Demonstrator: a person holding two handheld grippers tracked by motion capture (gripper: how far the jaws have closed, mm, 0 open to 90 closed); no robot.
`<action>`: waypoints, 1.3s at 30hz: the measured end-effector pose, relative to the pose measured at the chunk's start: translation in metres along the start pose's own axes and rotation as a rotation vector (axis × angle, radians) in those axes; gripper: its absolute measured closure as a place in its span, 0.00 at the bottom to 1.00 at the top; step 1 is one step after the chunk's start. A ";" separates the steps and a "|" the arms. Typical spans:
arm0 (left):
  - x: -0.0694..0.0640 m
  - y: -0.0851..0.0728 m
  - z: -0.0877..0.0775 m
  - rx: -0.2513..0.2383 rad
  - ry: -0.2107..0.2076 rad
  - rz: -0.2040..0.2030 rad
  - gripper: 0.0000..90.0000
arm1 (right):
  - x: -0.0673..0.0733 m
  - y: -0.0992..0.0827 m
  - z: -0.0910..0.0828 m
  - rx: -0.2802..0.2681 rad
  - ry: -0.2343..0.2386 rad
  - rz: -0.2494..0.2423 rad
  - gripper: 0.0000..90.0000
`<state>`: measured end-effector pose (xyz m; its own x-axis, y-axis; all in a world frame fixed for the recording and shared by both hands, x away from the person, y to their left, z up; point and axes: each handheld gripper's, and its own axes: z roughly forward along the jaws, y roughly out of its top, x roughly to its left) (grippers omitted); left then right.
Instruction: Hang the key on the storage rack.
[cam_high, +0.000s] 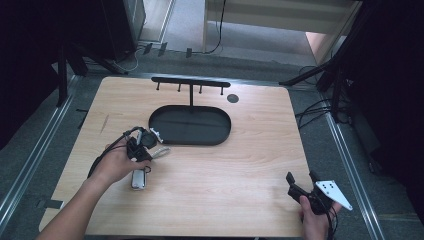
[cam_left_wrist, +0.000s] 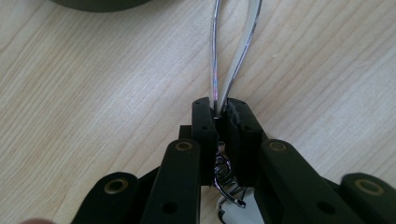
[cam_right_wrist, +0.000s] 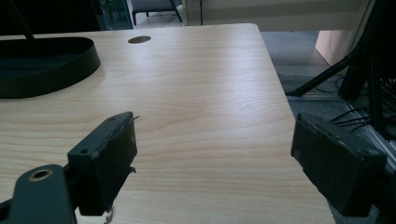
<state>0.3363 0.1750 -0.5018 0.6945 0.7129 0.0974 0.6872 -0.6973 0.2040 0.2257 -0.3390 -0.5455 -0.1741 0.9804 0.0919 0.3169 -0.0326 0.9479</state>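
Observation:
My left gripper (cam_left_wrist: 219, 106) is shut on a shiny chrome metal loop (cam_left_wrist: 233, 60) that runs forward from its jaws over the wooden table; a small metal coil (cam_left_wrist: 223, 172) hangs under the jaws. In the high view the left gripper (cam_high: 149, 148) lies at the table's left, just in front of the black oval tray (cam_high: 222, 135), with the loop (cam_high: 161, 151) poking out to its right. A silvery fob (cam_high: 138, 179) lies by the left hand. My right gripper (cam_high: 301, 176) rests open near the front right corner, and nothing is between its pads (cam_right_wrist: 105, 163).
A black bar with small hooks (cam_high: 190, 81) stands behind the tray. A dark round hole (cam_high: 233, 98) sits in the tabletop at the back right. The table's right edge (cam_right_wrist: 280, 93) runs close to the right gripper, with dark stands and cables beyond it.

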 end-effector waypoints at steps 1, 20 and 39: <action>-0.002 -0.001 -0.002 -0.014 -0.006 0.011 0.92 | 0.000 0.000 0.000 0.001 0.001 0.001 0.16; -0.010 -0.011 -0.056 -0.397 0.040 0.003 0.92 | 0.001 0.000 0.000 -0.001 -0.004 -0.006 0.16; 0.008 -0.026 -0.088 -0.842 0.109 -0.219 0.92 | 0.001 0.000 0.000 -0.001 -0.003 -0.006 0.16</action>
<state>0.3051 0.2050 -0.4207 0.5119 0.8572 0.0557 0.3865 -0.2878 0.8762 0.2257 -0.3384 -0.5455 -0.1730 0.9812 0.0856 0.3152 -0.0271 0.9486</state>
